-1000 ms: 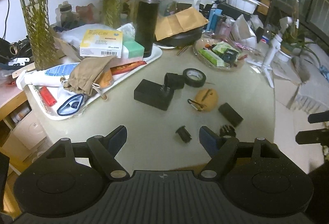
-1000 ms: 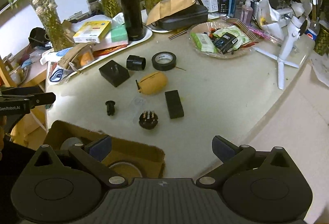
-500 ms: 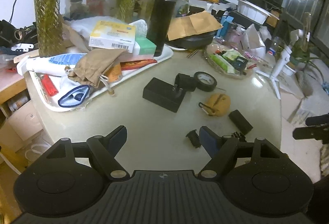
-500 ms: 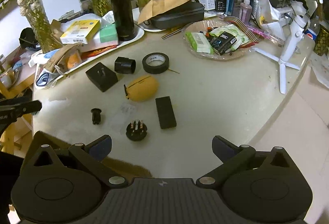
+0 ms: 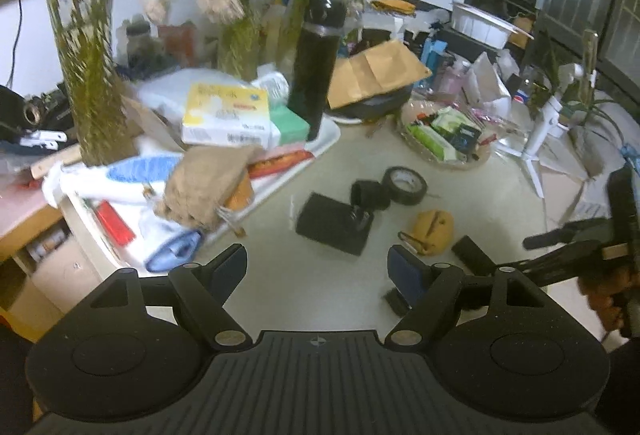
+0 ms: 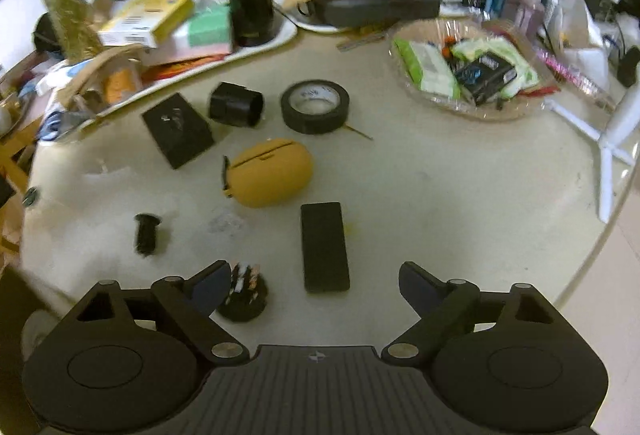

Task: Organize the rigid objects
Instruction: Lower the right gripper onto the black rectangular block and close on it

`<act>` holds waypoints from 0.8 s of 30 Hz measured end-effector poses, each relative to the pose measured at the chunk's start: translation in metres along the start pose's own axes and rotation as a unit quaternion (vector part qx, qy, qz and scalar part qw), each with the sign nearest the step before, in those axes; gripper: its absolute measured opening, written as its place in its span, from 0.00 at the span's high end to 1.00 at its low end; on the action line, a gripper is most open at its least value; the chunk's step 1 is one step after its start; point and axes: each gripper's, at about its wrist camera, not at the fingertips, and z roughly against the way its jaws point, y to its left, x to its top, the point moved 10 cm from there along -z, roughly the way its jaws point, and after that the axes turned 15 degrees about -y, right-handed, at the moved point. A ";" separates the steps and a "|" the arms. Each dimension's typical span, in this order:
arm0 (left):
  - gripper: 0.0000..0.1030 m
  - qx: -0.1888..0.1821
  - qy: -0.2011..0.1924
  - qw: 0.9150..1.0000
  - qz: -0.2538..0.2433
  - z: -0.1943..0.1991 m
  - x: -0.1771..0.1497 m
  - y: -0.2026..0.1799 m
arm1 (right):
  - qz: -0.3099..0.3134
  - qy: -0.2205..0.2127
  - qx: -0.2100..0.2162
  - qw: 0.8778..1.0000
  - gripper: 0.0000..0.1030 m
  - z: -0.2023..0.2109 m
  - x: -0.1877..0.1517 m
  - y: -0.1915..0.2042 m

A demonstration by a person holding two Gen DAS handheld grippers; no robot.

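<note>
**Right gripper comes over the flat black bar while the left one waits**

The right gripper [image 6: 316, 281] points steeply down at the pale table [image 6: 460, 195]. Its jaws are closing, but they are not yet pressing on anything: the flat black bar [image 6: 324, 247] lies just ahead of the tips, with its near end about at the mouth of the gap, a little left of centre. The bar lies with its long side along the pointing line, so the pads can meet its two long edges; this is probably why the tool approaches from this end. Just beside the left fingertip stands a round black plug with metal pins [image 6: 244, 295], so close that it could be pushed if the tool drifts to the left. Further ahead lie the yellow oval case [image 6: 272, 173], the black tape roll [image 6: 315, 106], a short black cylinder [image 6: 236, 105] and a black box [image 6: 178, 129]. Ahead to the left is a small black stud [image 6: 146, 233], alone on the table.

The left gripper [image 5: 318, 267] is spread wide and holds nothing. It hangs over a bare part of the table, in front of the same group of things, and I judge that it only waits. The black box [image 5: 334, 223] and the yellow case [image 5: 434, 227] are ahead of its tips. At its right side the other tool and the person's hand [image 5: 608, 299] are seen.

The loose objects are grouped in the open middle of the table, away from the crowded white tray [image 6: 276, 35], which makes them easy to reach one at a time.
</note>
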 end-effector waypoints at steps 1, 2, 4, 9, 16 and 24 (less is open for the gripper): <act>0.25 0.003 -0.002 1.000 0.003 0.000 0.004 0.003 | -0.010 0.006 0.000 1.000 0.14 -0.008 -0.001 -0.002; 0.25 0.004 -0.003 1.000 0.007 0.001 0.006 0.007 | -0.016 0.011 0.000 1.000 0.18 -0.015 -0.002 -0.003; 0.25 0.007 -0.006 1.000 0.019 0.003 0.012 0.014 | -0.023 0.018 -0.005 1.000 0.20 -0.027 -0.004 -0.007; 0.25 0.013 -0.012 0.999 0.030 0.008 0.019 0.024 | -0.027 0.037 -0.013 0.999 0.29 -0.050 -0.010 -0.008; 0.25 0.018 -0.015 0.999 0.033 0.012 0.021 0.030 | 0.000 0.045 -0.019 0.999 0.33 -0.063 -0.009 -0.001; 0.25 0.017 -0.017 0.999 0.035 0.018 0.022 0.029 | -0.004 0.047 -0.035 0.998 0.33 -0.064 -0.008 -0.007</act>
